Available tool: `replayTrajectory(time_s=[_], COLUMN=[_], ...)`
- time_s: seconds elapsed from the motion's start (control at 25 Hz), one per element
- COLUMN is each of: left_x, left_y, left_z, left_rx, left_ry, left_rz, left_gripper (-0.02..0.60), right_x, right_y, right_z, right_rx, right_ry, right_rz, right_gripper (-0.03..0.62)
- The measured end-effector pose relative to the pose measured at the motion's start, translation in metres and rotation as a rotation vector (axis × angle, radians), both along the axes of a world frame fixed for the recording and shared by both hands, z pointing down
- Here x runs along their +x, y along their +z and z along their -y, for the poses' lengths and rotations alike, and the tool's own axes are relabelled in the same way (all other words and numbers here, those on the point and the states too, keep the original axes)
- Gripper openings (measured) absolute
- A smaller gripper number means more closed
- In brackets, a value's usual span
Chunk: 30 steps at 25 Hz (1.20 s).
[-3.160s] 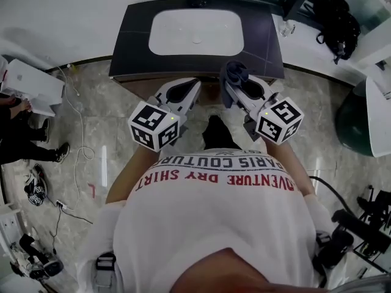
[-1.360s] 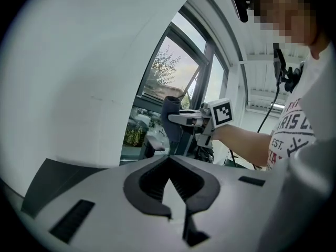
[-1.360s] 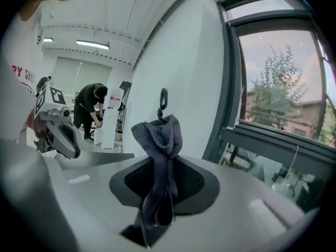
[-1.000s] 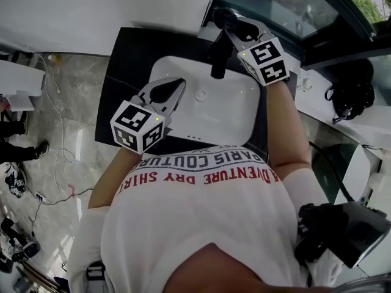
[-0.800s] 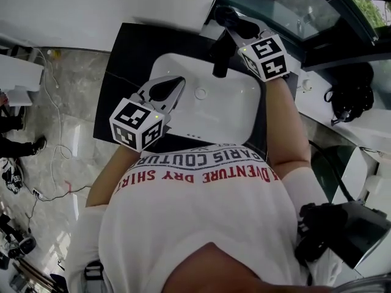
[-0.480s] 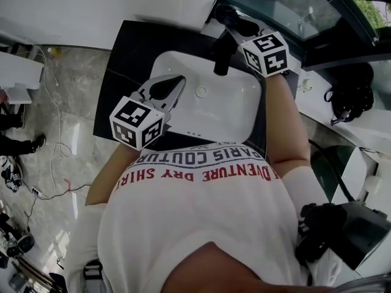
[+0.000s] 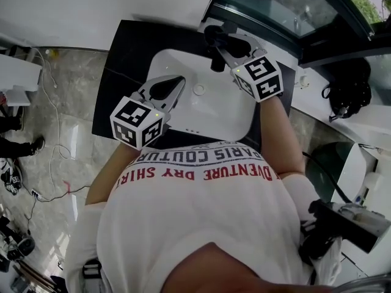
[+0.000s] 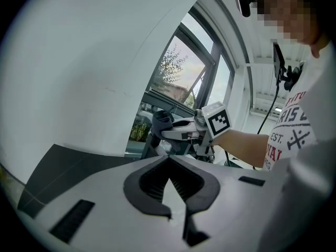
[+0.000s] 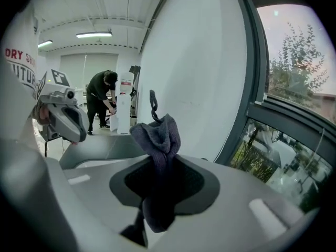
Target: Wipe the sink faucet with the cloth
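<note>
In the head view a white sink [image 7: 217, 112] is set in a black counter [image 7: 128, 60], and the dark faucet [image 7: 215, 60] stands at its far rim. My right gripper [image 7: 215, 39] is at the top of the faucet, shut on a dark grey cloth [image 7: 211, 34]. In the right gripper view the bunched cloth [image 9: 157, 135] sticks up from the right gripper [image 9: 156, 161]. My left gripper [image 7: 174, 81] hovers over the sink's left rim, apart from the faucet. Its jaws [image 8: 170, 190] are shut on nothing. From there I see the right gripper [image 8: 184, 130] and the cloth [image 8: 161, 121].
A white wall runs behind the counter on the left and a dark-framed window [image 7: 275, 5] on the right. A black bag [image 7: 351, 84] lies to the right of the counter. Cables [image 7: 55, 102] trail on the floor at left. A person [image 9: 102, 101] stands far off.
My right gripper has come left and toward me with the cloth, from behind the faucet to its top. The left gripper has stayed in place.
</note>
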<state>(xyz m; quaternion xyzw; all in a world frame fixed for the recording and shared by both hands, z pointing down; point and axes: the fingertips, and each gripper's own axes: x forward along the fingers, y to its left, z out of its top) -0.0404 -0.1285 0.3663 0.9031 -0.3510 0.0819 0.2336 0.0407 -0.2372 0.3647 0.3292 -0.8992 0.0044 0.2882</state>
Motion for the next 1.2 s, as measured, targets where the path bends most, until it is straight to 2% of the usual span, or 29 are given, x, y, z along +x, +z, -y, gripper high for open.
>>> replayTrajectory(time_s=[0.16,0.44,0.64,0.88,0.96,1.12,1.2], left_x=[0.001,0.005,0.009,0.014,0.017,0.019,0.018], left_y=[0.001,0.001,0.001,0.008,0.008,0.008,0.009], left_z=[-0.002,-0.002,-0.007,-0.013,-0.014,-0.014,-0.015], left_rx=[-0.001,-0.005,-0.002,-0.010,-0.012,-0.013,-0.016], left_ry=[0.003,0.003,0.004,0.009,0.013,0.012,0.010], left_rz=[0.004,0.005,0.006,0.006,0.007,0.010,0.011], left_gripper=[0.000,0.000,0.000,0.000,0.000,0.000,0.000], right_x=[-0.002,-0.002,0.005,0.023,0.031,0.046,0.047], right_y=[0.005,0.005,0.001,0.025,0.033,0.047,0.053], right_z=[-0.018,-0.014,-0.035,-0.060,-0.059,-0.045,-0.037], right_rx=[0.018,0.022,0.111,0.135,0.147,0.265,0.297], right_ry=[0.000,-0.017,-0.060,-0.075,-0.061,-0.068,-0.075], right_rz=[0.007,-0.008,-0.105,-0.213,-0.269,-0.505,-0.576], right_gripper=[0.077,0.077,0.077,0.077,0.077,0.077,0.077])
